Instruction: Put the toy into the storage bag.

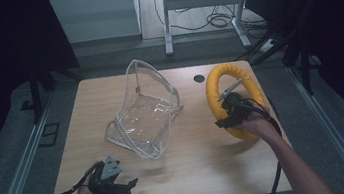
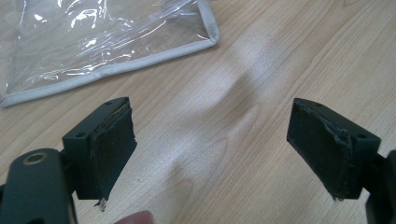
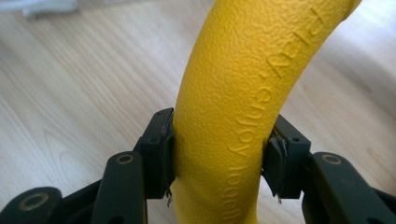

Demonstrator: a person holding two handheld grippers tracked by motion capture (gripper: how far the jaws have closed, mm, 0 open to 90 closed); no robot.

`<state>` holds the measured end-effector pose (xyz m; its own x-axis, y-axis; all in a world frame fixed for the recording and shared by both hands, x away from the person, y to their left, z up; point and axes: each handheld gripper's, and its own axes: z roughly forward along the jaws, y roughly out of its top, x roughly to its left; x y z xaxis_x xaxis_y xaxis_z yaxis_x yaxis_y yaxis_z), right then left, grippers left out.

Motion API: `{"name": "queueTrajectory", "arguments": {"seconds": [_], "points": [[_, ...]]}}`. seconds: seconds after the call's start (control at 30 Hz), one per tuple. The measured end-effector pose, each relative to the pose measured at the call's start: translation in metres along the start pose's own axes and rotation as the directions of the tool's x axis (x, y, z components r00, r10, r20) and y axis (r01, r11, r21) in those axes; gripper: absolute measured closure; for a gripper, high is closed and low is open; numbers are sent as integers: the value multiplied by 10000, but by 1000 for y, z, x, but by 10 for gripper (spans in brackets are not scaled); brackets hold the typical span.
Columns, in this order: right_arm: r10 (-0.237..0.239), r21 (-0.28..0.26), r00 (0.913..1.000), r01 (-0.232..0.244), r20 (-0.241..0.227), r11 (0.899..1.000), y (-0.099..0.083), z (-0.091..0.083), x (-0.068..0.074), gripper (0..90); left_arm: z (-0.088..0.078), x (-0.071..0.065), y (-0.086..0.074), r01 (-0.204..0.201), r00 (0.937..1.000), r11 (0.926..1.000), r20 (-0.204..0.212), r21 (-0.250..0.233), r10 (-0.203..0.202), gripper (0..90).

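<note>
Pale wood grain covers the table (image 1: pixel 187 150), which stands on a grey floor with a white desk frame (image 1: pixel 198 3) and loose cables beyond its far edge. Near the front left corner the left gripper (image 1: pixel 132 185) rests low in the person's hand, its jaws spread wide with only bare wood between the pads (image 2: pixel 112 149). Just ahead of it lies the clear bag (image 1: pixel 144 110), grey-edged, its far side standing up. On the right side of the table the right gripper (image 1: pixel 223 122) is clamped on the yellow ring (image 1: pixel 232 76), both pads pressed against the textured tube, which bears raised lettering (image 3: pixel 247 135). The ring stands tilted, well apart from the bag.
</note>
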<state>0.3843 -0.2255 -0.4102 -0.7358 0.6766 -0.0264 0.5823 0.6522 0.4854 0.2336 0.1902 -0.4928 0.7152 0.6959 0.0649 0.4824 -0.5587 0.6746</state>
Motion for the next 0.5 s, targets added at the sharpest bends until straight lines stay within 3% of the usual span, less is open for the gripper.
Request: {"name": "queueTrajectory", "arguments": {"seconds": [0.07,0.3,0.5], "points": [[123,-408,9999,-120,73,9991,1,-8,-2,508,0,0,0,-2,10000,10000,4,12,2,151],[155,-1097,9996,-130,217,9939,3,-22,-4,509,0,0,0,10,10000,10000,-21,3,-10,151],[309,-1903,9992,-258,239,9814,6,-38,-2,508,0,0,0,-3,10000,10000,-25,32,3,151]]}}
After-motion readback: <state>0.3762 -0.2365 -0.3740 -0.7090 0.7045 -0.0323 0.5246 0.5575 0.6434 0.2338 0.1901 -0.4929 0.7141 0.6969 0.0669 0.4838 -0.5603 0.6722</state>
